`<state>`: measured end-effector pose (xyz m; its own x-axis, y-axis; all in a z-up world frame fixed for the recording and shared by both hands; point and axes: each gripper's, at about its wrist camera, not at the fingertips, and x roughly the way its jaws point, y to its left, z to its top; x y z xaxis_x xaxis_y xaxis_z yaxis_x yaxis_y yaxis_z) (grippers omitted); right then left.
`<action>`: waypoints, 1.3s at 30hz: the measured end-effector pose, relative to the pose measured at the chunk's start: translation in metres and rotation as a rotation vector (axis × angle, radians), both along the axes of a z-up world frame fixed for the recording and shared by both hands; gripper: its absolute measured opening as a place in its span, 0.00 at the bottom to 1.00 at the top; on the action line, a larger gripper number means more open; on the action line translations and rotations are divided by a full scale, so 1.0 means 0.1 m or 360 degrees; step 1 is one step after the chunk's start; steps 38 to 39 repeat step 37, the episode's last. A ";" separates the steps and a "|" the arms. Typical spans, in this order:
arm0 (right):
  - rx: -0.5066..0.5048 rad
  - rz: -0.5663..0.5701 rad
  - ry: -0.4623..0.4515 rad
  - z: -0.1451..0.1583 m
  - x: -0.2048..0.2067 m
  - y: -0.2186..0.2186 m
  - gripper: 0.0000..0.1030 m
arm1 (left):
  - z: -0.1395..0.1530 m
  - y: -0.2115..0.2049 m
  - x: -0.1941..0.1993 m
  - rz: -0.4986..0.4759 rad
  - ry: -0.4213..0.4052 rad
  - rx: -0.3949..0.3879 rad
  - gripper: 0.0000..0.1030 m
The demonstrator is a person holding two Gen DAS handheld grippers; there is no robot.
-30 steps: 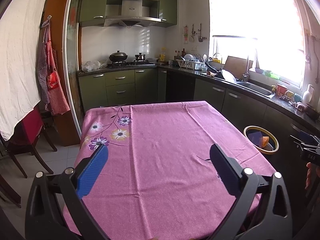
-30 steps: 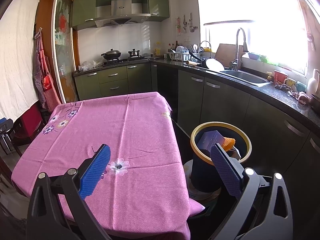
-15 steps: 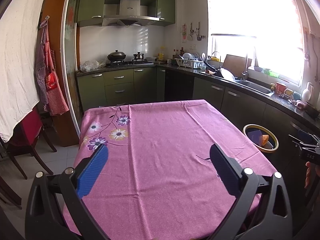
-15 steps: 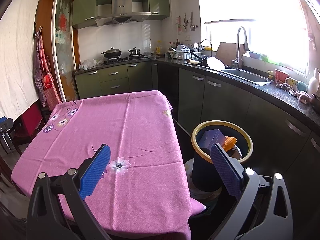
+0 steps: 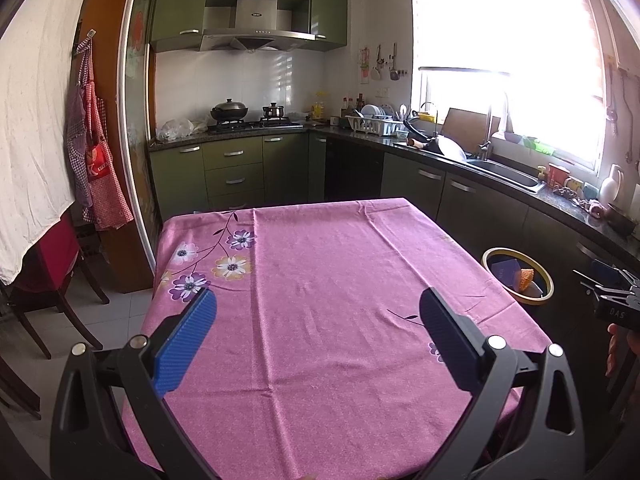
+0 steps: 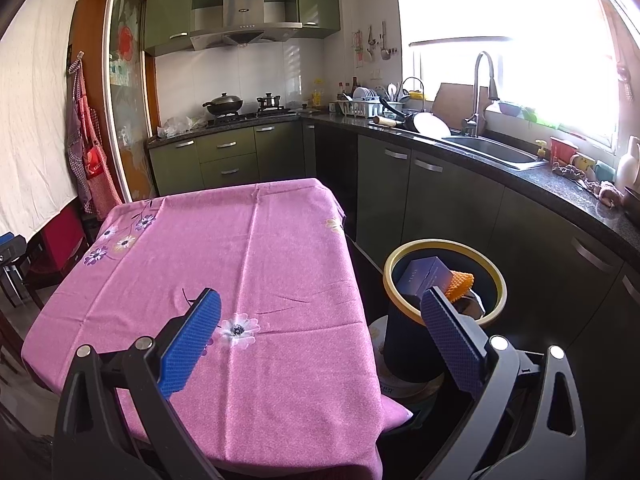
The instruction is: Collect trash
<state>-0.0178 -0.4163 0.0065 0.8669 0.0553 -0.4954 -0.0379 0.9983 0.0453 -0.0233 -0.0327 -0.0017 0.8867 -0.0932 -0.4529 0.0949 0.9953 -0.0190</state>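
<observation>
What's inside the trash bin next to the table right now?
In the trash bin, a dark blue box leans at the top beside an orange netted piece. Something pale shows near them; whatever lies deeper is hidden by these and the bin's wall.

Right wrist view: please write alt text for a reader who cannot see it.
The open, empty right gripper hovers over the corner of a table in a pink floral tablecloth. Beside the table stands a yellow-rimmed trash bin holding a dark blue box and an orange item. Green kitchen cabinets lie behind.
</observation>
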 end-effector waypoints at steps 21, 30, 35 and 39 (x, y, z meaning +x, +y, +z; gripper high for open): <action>-0.0003 0.0001 0.0024 -0.05 0.03 0.01 0.96 | -0.04 0.00 0.05 0.0003 0.0028 -0.0021 0.94; -0.0011 -0.0003 0.0039 -0.07 0.07 0.01 0.96 | -0.07 0.03 0.12 0.0029 0.0056 -0.0019 0.94; -0.0050 -0.0001 0.0076 -0.11 0.19 0.01 0.96 | -0.13 0.12 0.34 0.0076 0.0129 0.0002 0.94; -0.0095 0.0008 0.0110 -0.15 0.30 0.02 0.96 | -0.18 0.17 0.48 0.0105 0.0150 0.0020 0.94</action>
